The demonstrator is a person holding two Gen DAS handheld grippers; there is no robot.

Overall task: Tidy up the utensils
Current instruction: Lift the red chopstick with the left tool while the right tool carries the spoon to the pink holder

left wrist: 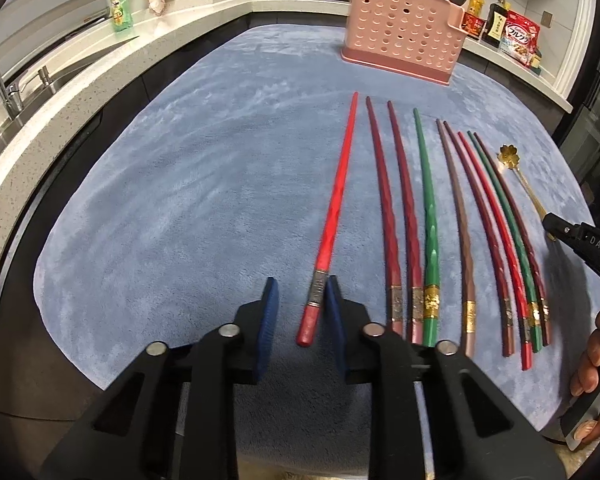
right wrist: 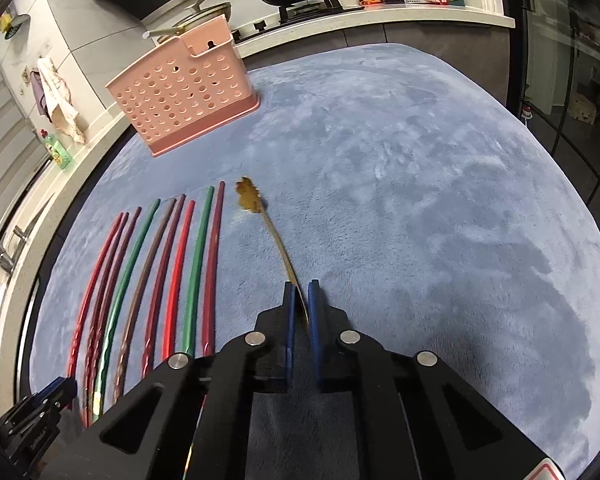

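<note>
Two pick-ups appear to be in hand at once. In the left wrist view, the left gripper (left wrist: 300,300) is spread wide around the butt end of a bright red chopstick (left wrist: 334,216), at lower centre of the frame; the right-hand pad is touching or nearly touching its silver band, and nothing is gripped yet. The chopstick's long axis runs up the frame, its thin tip toward the pink holder (left wrist: 404,32) at upper right. Eight more chopsticks (left wrist: 460,220) lie in a row to its right on the blue mat (left wrist: 180,180).

In the right wrist view, the right gripper (right wrist: 300,300) is nearly closed, and the handle of a gold spoon (right wrist: 268,224) is pinched between the pads, with its flower-shaped bowl pointing to upper left.

Next, closing on the chopstick seems called for, then carrying both pieces to the holder.
</note>
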